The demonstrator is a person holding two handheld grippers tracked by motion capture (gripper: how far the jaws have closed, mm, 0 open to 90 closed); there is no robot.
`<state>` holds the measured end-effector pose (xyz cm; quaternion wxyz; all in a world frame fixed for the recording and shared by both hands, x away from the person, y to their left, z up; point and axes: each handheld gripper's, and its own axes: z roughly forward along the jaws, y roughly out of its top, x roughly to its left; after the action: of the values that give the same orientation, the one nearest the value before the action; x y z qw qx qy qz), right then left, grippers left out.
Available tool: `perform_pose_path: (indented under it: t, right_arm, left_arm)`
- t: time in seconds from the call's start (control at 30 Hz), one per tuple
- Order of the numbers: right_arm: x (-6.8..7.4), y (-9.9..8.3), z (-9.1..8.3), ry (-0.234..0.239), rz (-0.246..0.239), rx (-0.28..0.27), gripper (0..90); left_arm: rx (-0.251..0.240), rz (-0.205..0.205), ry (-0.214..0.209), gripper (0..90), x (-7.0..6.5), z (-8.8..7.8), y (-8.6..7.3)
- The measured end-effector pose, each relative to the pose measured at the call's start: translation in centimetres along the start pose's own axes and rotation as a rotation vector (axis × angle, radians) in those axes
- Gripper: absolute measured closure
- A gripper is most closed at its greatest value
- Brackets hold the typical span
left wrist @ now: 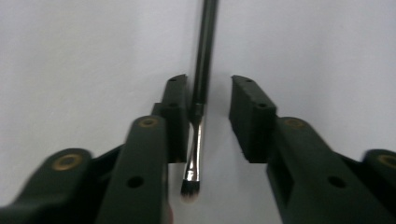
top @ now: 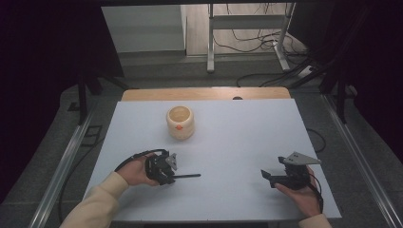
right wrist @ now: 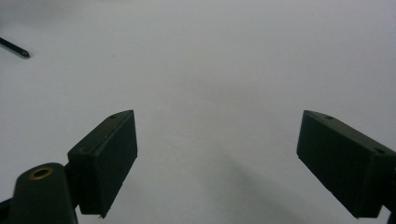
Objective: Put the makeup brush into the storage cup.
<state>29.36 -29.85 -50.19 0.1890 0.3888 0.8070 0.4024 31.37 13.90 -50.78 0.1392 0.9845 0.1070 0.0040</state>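
**Two grippers on the table, a brush between one pair of jaws**

Two grippers work over the white table (top: 228,128). The left gripper view brings the close-up: a slim makeup brush (left wrist: 200,107), with a black handle, shiny metal ferrule and dark bristle tip, lies between the jaws of the left gripper (left wrist: 208,112). One pad is against it, the other stands clear, so there's no clamp yet. From the high view the brush (top: 187,176) is just a dark stick near the table's front edge, poking out of the left gripper (top: 164,170). That view adds a cream pot (top: 180,122) with an orange spot toward the far edge. The right gripper (top: 273,178), jaws wide apart, rests near the front right corner. No writing is legible.
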Motion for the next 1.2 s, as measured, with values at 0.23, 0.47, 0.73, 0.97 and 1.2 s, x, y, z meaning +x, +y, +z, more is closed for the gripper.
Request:
perform_pose_path:
  t: [0.23,0.47,0.73,0.97,1.2]
  right_arm:
    - [0.0,0.0,-0.1,0.000,0.000,-0.001,12.6]
    - [0.0,0.0,-0.1,0.001,-0.001,-0.001,12.7]
    - [-0.1,0.0,-0.1,-0.001,0.004,-0.005,12.7]
    - [-0.1,0.0,-0.2,-0.001,0.001,-0.009,12.6]
    - [-0.1,0.0,-0.2,-0.002,0.004,-0.012,12.4]
  left_arm:
    - [0.007,0.021,-0.033,82.5,0.1,0.0,0.2]
    - [0.002,0.025,-0.025,82.9,-0.1,0.0,0.1]
    - [-0.022,0.011,0.019,83.0,-0.3,-0.1,-0.1]
    - [-0.063,-0.011,0.060,83.0,-0.2,-0.8,-0.4]
    - [-0.095,-0.039,0.083,83.0,-0.3,-1.7,-0.7]
